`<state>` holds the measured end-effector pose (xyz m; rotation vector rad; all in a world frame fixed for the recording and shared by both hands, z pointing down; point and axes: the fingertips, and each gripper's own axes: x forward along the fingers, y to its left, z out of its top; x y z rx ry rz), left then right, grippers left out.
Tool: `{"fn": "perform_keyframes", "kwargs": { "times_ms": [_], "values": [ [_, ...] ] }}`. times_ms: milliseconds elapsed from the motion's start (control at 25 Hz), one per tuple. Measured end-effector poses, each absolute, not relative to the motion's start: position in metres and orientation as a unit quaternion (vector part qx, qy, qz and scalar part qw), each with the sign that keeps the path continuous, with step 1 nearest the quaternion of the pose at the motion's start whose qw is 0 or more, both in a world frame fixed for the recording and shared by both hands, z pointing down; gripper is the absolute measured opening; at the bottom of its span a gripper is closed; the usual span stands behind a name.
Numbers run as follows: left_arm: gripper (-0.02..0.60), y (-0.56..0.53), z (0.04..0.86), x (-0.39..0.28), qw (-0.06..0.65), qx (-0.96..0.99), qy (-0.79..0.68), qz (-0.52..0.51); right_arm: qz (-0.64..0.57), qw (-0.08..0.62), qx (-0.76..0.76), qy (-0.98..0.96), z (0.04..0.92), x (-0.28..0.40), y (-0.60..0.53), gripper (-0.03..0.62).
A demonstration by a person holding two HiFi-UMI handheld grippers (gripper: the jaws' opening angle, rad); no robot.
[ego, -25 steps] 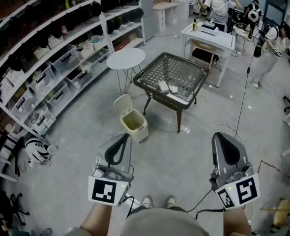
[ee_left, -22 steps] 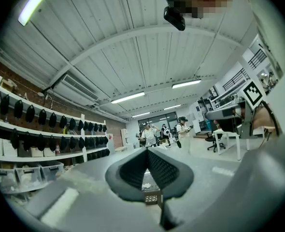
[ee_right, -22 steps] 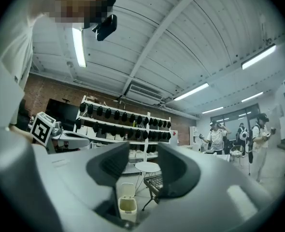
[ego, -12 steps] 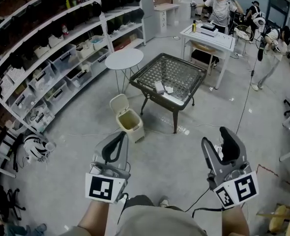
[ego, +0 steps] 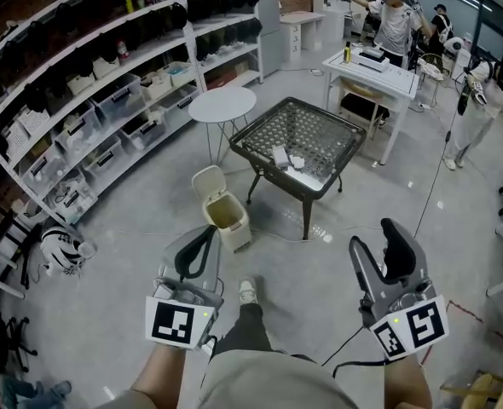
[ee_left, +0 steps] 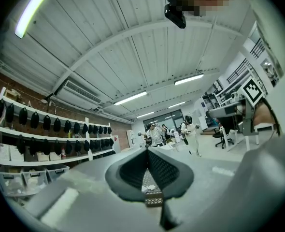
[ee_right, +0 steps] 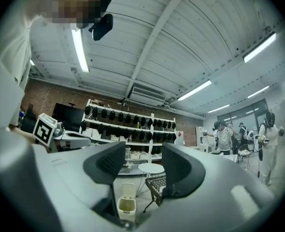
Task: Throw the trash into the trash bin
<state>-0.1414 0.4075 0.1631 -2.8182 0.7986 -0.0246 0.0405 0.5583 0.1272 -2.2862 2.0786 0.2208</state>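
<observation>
Floor point(ego: 106, 313) | trash bin point(ego: 227, 217) open | left tool point(ego: 207, 239) clenched | right tool point(ego: 377, 239) just opened, empty

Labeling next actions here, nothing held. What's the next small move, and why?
Probably step closer to the black mesh table: the pale trash pieces on it lie well beyond reach. The right gripper has just opened, empty, the left gripper shut; the open bin stands beside the table.
</observation>
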Motion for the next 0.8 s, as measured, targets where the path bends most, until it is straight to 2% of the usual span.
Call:
{"fn": "perform_keyframes", "kwargs": {
  "times_ms": [440, 800],
  "values": [
    [0.003, 0.331, 0.191, -0.116, 0.102, -0.955, 0.278, -0.020, 0.054, 0.011, -0.738, 0.672, 0.158, 0.074, 0.481, 0.238],
    [0.003, 0.201, 0.200, -0.085, 0.087, -0.958, 0.272, -0.038, 0.028, 0.001, -0.744, 0.668, 0.166, 0.106, 0.347, 0.238]
  ]
}}
